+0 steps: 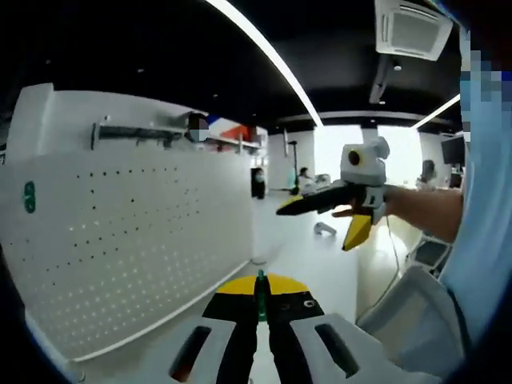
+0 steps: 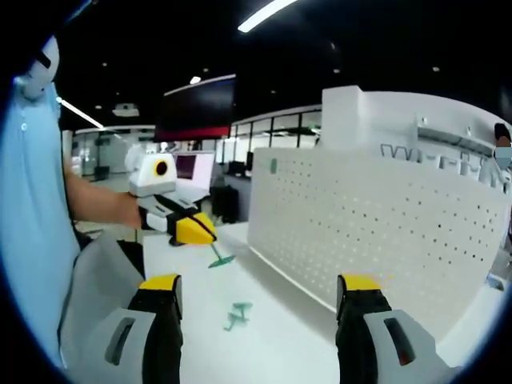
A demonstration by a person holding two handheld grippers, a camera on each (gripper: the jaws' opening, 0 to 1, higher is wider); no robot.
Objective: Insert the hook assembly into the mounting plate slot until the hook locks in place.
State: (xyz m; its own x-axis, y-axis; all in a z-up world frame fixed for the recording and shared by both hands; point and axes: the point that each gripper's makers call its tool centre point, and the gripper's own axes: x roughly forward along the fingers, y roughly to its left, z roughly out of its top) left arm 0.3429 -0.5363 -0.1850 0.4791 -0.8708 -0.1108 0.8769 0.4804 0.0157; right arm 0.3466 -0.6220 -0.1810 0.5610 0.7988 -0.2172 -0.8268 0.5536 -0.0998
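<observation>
A thin green hook [image 1: 260,300] stands pinched between the yellow-tipped jaws of my left gripper [image 1: 261,286], which is shut on it. The right gripper view takes in that left gripper [image 2: 196,230] from the side, with the green hook [image 2: 218,258] hanging from its tip over the table. A second green hook piece [image 2: 238,314] lies loose on the white table [image 2: 264,352]. The white perforated mounting plate [image 1: 120,240] [image 2: 384,232] stands upright along the table. My right gripper [image 2: 260,292] [image 1: 316,226] is open and holds nothing, its jaws wide apart.
A metal rail [image 1: 136,132] runs along the top of the plate. A grey chair back [image 1: 408,312] sits close by the person in a light blue sleeve [image 2: 32,200]. A small grey object [image 1: 324,230] lies farther along the table.
</observation>
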